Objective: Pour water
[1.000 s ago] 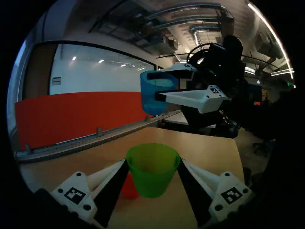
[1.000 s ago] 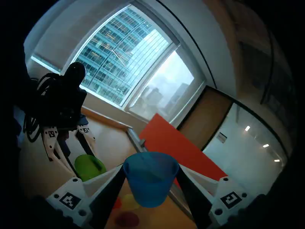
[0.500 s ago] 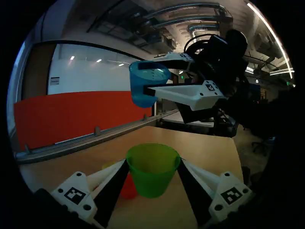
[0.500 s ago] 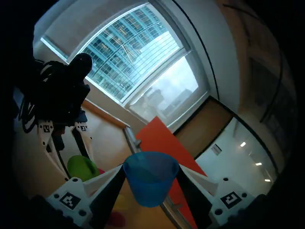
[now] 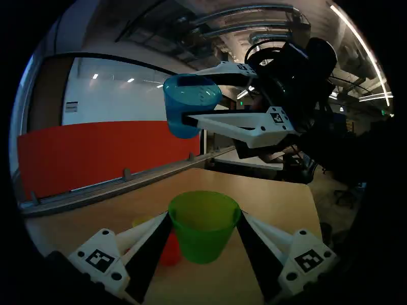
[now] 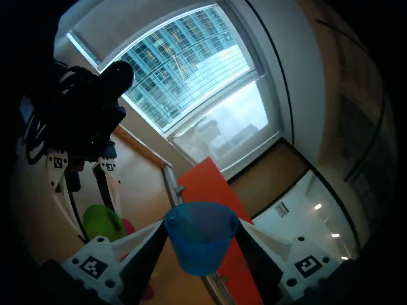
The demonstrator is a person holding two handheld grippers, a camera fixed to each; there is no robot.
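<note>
Hanging high beyond the green cup (image 5: 203,231), the blue cup (image 5: 189,109) seems tilted.

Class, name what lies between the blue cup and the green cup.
Nothing: the left gripper view shows bare air between the blue cup and the green cup.

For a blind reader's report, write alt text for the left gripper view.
A green plastic cup is clamped in the left hand-held gripper over a wooden table. Beyond and higher, the right hand-held gripper holds a translucent blue plastic cup.
</note>
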